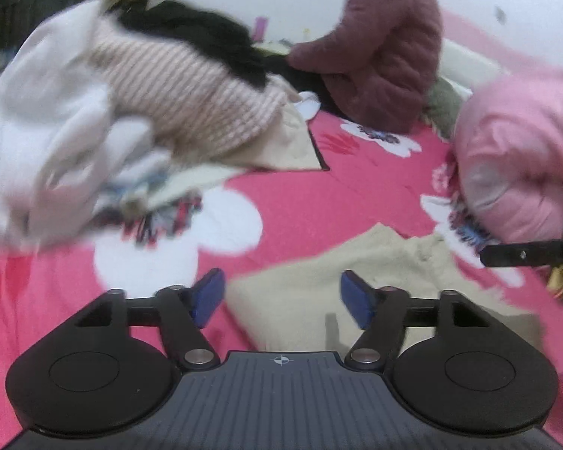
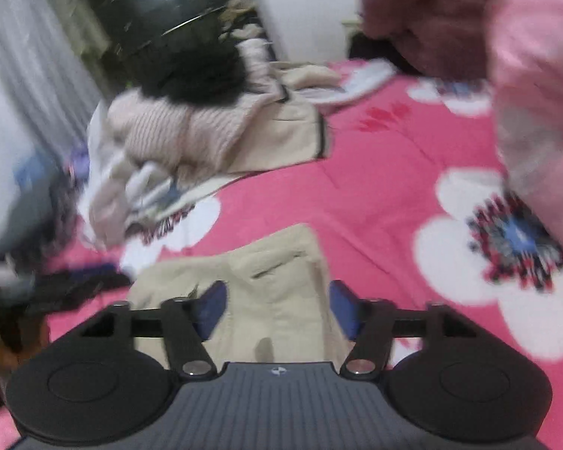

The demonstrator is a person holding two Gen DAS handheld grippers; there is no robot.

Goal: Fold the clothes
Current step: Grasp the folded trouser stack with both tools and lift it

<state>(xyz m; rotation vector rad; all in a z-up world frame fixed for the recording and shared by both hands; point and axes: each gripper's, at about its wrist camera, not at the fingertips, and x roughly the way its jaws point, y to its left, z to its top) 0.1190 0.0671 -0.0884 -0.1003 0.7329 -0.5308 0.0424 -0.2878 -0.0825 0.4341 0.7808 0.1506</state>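
Already one beige cloth lies folded flat on the pink bed under both empty, wide-open grippers, left and right, while a messy pile of clothes waits at ten o'clock.

Home bedroom: bed w/ pink floral sheet, heaped clothes, old TV in corner.

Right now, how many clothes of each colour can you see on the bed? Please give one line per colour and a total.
Beige: 2, the folded piece by the grippers and one under the pile
Striped pink sweater: 1
White: 1
Black: 1
Maroon jacket: 1
Pink jacket: 1
Total: 7, though the pile may hide more.
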